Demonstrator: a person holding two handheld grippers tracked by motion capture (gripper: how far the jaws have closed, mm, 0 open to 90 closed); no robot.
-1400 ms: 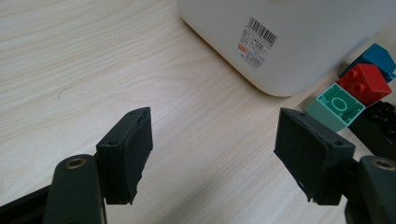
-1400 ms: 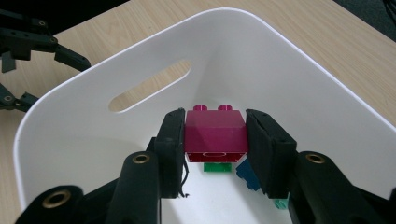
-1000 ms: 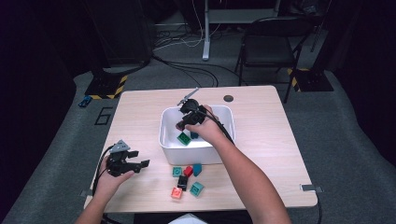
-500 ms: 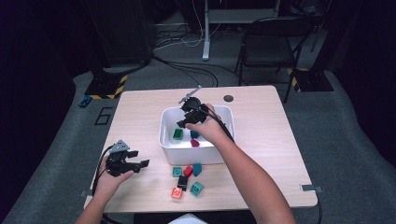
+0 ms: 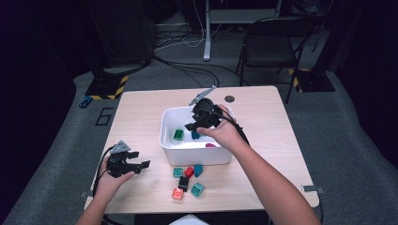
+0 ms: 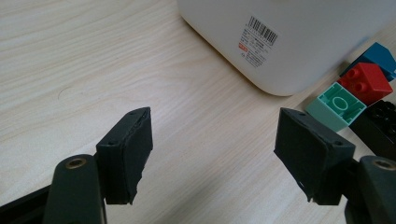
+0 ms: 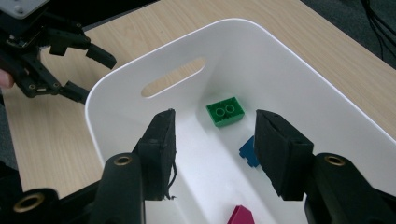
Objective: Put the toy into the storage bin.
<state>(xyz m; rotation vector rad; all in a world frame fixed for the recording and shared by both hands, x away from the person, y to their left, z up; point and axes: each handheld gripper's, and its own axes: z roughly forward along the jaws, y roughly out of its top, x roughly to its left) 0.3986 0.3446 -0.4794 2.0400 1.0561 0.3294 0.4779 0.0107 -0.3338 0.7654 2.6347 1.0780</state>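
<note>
1. High view: my right tool [image 5: 193, 123] hangs above the white bin [image 5: 165, 140] in the middle of the worktop [image 5: 141, 112]. Its jaws have just been opening, and nothing sits between them. In the bin lie a green brick [image 5: 179, 134], a blue brick [image 5: 195, 135] and a magenta brick [image 5: 210, 145]. My left tool [image 5: 140, 163] rests low at the near left corner, jaws apart and empty. The loose bricks [image 5: 187, 180] I judge are next to sort lie in a cluster on the worktop just in front of the bin.

2. Left gripper view: the two pads [image 6: 128, 154] stand wide apart over bare wood. The bin's wall with its barcode label [image 6: 257, 39] is ahead. A mint brick [image 6: 335, 103], a red brick [image 6: 365, 81] and a teal brick [image 6: 380, 53] huddle touching one another, with a black brick [image 6: 380, 122] beside them. The risk is that closing on one brick nudges or drags its neighbours, because they are packed so tightly.

3. Right gripper view: my pads [image 7: 159, 149] hang open above the bin floor. As I leave, a jaw could clip the rim [image 7: 112, 77] and shift the bin onto the cluster.
</note>
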